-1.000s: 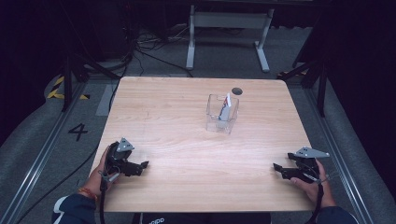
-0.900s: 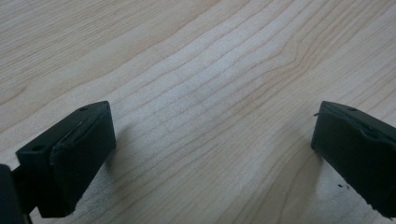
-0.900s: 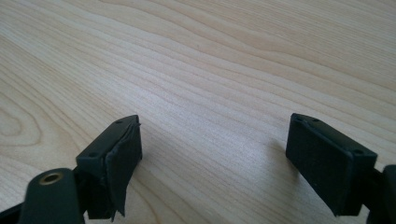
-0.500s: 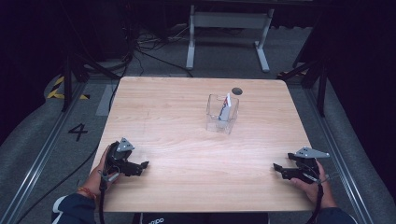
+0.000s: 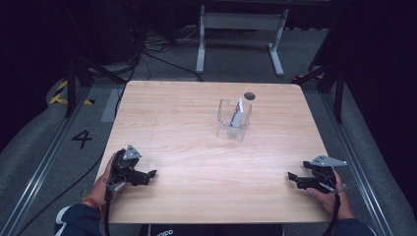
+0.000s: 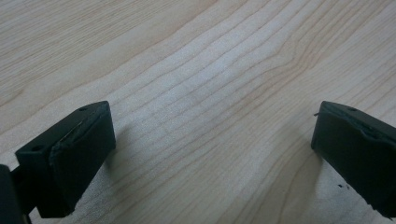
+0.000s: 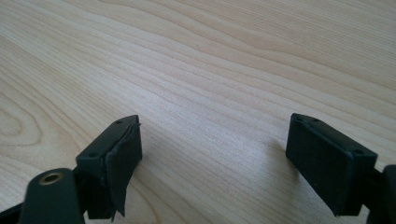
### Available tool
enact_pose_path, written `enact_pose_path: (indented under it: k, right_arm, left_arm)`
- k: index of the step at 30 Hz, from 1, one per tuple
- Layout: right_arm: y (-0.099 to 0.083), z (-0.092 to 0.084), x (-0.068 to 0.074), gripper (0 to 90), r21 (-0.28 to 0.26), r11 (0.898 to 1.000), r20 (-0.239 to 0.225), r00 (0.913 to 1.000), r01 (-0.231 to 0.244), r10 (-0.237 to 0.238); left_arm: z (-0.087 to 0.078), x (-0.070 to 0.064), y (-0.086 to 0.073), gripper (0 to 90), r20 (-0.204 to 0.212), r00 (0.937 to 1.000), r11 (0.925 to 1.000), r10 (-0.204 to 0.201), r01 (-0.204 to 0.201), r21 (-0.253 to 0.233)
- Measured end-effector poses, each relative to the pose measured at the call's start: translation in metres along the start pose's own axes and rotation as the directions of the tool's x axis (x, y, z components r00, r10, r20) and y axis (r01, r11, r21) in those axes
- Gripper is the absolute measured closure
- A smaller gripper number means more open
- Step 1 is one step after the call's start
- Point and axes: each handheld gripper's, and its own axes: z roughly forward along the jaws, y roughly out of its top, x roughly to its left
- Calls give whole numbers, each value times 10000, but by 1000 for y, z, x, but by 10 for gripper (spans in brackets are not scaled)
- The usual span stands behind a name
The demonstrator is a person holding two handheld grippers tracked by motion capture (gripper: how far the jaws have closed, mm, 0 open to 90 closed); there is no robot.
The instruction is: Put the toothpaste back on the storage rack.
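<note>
Both claws, the left gripper [image 5: 150,173] and the right gripper [image 5: 291,177], rest low with jaws spread wide and empty, apparently poised to start. Well beyond them stands the clear square plastic container [image 5: 234,119]. Inside it a white tube [image 5: 238,113] leans, long axis near upright, tilted rightward.

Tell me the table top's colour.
Light wood grain, table top; best in the left gripper view.

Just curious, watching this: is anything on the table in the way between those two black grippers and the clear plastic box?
Nothing visible. Bare light wooden table lies between the left gripper, the right gripper and the clear plastic box holding a white packet.
</note>
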Motion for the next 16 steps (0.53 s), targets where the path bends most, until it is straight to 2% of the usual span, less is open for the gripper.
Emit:
enact_pose_path:
  k: [16]
  right_arm:
    - [0,0,0,185,3,10000,10,10000,-14,14]
  left_arm:
    - [0,0,0,1,13,10000,10000,-33,33,14]
